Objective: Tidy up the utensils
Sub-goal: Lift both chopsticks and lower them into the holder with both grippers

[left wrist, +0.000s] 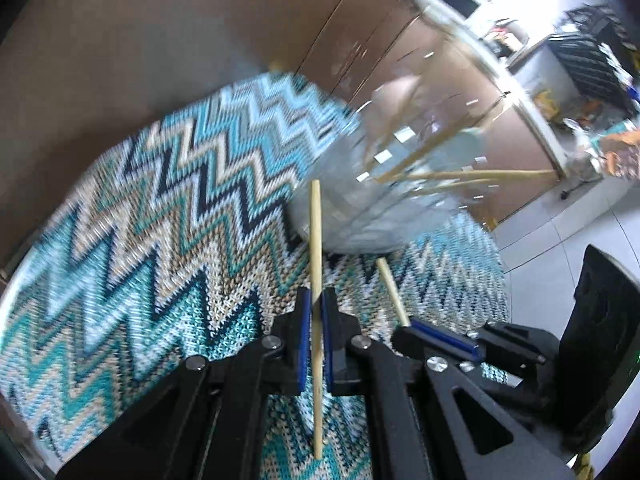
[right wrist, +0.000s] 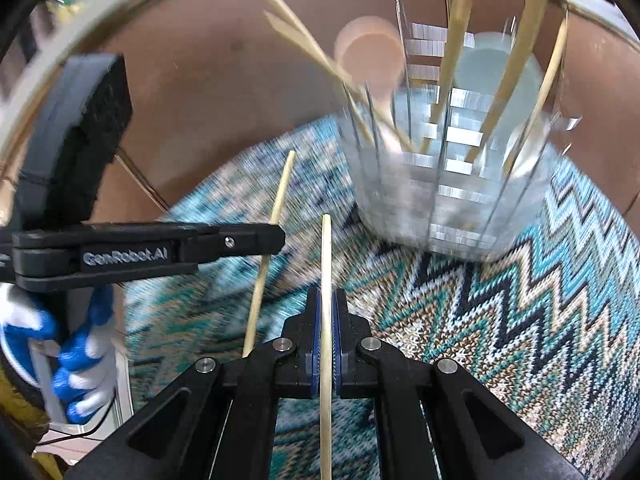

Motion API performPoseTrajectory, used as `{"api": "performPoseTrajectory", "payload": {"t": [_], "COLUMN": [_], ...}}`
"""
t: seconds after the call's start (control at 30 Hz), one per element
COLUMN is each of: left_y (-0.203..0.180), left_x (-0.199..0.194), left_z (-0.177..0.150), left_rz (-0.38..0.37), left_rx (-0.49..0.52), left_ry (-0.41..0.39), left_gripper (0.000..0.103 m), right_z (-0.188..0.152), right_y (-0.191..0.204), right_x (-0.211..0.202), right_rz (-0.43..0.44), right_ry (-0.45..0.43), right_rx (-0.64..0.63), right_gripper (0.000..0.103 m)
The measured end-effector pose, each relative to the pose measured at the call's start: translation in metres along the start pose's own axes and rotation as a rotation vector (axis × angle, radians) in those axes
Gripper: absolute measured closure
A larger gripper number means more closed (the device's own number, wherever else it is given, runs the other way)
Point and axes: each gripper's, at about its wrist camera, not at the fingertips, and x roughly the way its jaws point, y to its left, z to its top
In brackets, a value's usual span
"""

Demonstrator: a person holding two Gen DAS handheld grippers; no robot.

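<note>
My left gripper point(left wrist: 317, 296) is shut on a bamboo chopstick point(left wrist: 316, 240) that runs straight out between its blue pads. My right gripper point(right wrist: 327, 294) is likewise shut on a second chopstick point(right wrist: 326, 256). Each gripper shows in the other's view: the right gripper point(left wrist: 404, 332) holding its stick point(left wrist: 390, 288), and the left gripper point(right wrist: 276, 236) with its stick point(right wrist: 280, 196). Just beyond both stands a clear faceted holder point(left wrist: 360, 208) point(right wrist: 440, 200) with several chopsticks leaning in it. It rests on a blue zigzag knitted mat point(left wrist: 180, 200) point(right wrist: 520, 300). Both views are motion-blurred.
The mat lies on a round brown table point(left wrist: 160, 40) with a pale rim. A blue and white gloved hand point(right wrist: 80, 360) grips the left tool. Blurred pink and pale blue round shapes point(right wrist: 370, 52) show through the holder. Tiled floor point(left wrist: 560, 240) and cluttered shelves lie beyond.
</note>
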Motion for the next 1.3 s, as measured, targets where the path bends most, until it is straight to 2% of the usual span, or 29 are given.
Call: {"api": "performPoseTrajectory", "payload": {"t": [0.17,0.33,0.43,0.53,0.63,0.7,0.8,0.97,1.13,1.3], "left_y": [-0.028,-0.067,-0.092,-0.108,-0.116,-0.121,-0.122,-0.116,-0.111,-0.109], "left_x": [-0.063,-0.127,-0.141,-0.137,-0.125,-0.112,-0.086,-0.056,-0.032,-0.018], "left_z": [-0.004,0.016,0.038,0.059,0.074,0.081,0.089,0.09,0.091,0.089], "left_rz": [-0.036,-0.107,-0.104,-0.068,-0.023,0.018,0.042,0.055,0.069,0.075], "left_rx": [0.094,0.183,0.221,0.234,0.228,0.238,0.252,0.246,0.229,0.228], "left_ry": [-0.175,-0.401,-0.528,-0.622,-0.689,-0.721,-0.736,-0.731,-0.718,-0.714], "left_gripper": [0.098,0.098,0.098,0.098,0.098,0.098,0.098,0.098,0.098,0.098], "right_z": [0.001,0.029,0.054,0.076,0.095,0.103,0.113,0.111,0.103,0.092], "right_y": [0.013,0.007,-0.003,-0.02,-0.043,-0.059,-0.077,-0.099,-0.1,-0.094], "right_x": [-0.071,-0.145,-0.17,-0.18,-0.167,-0.158,-0.147,-0.118,-0.106,-0.097], "right_rz": [0.031,-0.003,-0.065,-0.099,-0.136,-0.155,-0.164,-0.183,-0.182,-0.228], "right_ry": [-0.229,-0.549,-0.723,-0.842,-0.924,-0.958,-0.99,-0.975,-0.972,-0.98], "right_rx": [-0.037,-0.023,-0.002,0.039,0.089,0.117,0.144,0.175,0.191,0.194], "right_gripper": [0.098,0.098,0.098,0.098,0.098,0.098,0.098,0.098,0.098,0.098]}}
